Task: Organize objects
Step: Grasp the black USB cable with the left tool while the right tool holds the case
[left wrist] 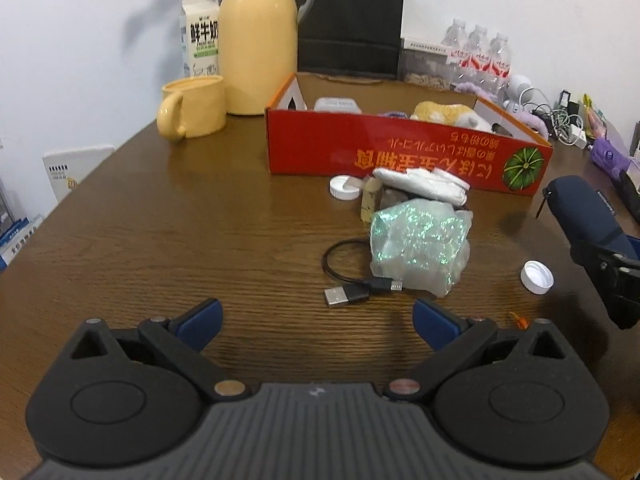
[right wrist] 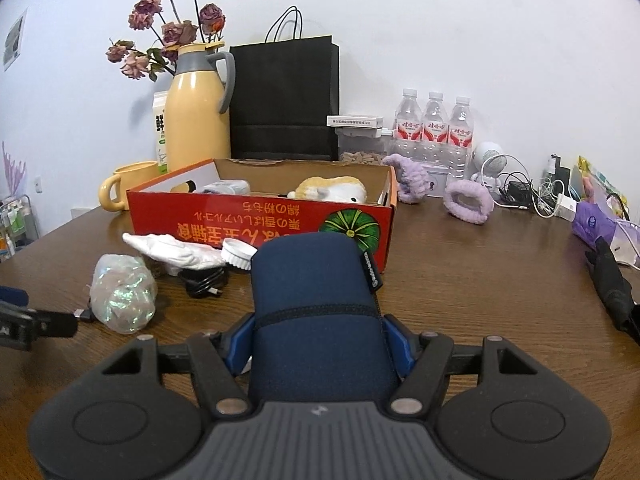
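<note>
Navy pouch [right wrist: 320, 304] clamped between right gripper [right wrist: 320, 350] pads, held above wooden table [right wrist: 460, 300], just short of red cardboard box [right wrist: 256, 220]. Pouch looks soft, padded, light; fabric gives under squeeze, so mid-body grip seems best, clear of zipper edge. Left gripper [left wrist: 318, 320] spread wide, empty, low over table, facing USB cable [left wrist: 348, 280] and crinkly iridescent wrap [left wrist: 420, 248]. Wrap looks flimsy, likely slippery; cable limp, better pinched at plug. Plush toy [right wrist: 332, 192] already lies in box.
</note>
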Demonstrator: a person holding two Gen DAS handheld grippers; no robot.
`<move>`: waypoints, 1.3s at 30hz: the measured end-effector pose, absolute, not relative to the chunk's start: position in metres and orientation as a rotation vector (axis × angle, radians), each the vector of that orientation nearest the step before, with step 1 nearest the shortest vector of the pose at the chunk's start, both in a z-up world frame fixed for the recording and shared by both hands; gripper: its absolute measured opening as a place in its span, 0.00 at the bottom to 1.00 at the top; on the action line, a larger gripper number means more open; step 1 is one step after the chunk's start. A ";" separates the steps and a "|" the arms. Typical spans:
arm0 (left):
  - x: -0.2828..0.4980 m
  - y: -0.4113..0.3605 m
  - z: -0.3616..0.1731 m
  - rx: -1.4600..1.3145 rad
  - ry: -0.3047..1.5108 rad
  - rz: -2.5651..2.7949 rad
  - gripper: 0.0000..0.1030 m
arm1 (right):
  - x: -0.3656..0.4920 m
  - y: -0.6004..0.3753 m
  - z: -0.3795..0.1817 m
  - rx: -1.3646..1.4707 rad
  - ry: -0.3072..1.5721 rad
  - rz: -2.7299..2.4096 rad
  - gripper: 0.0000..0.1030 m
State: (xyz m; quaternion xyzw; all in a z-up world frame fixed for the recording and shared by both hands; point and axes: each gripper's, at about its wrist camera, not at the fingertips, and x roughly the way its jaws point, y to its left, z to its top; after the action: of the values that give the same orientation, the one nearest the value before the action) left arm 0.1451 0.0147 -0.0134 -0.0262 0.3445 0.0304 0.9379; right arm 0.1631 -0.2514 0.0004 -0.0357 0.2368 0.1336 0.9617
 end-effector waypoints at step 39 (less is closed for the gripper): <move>0.134 0.013 -0.009 -0.014 0.553 0.027 0.16 | 0.159 -0.250 0.001 -0.076 0.470 0.268 0.64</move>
State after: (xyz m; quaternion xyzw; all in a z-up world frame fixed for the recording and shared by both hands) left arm 0.1339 0.0125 -0.0085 -0.0070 0.2731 0.0131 0.9619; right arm 0.1587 -0.2500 0.0010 -0.0377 0.2319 0.1322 0.9630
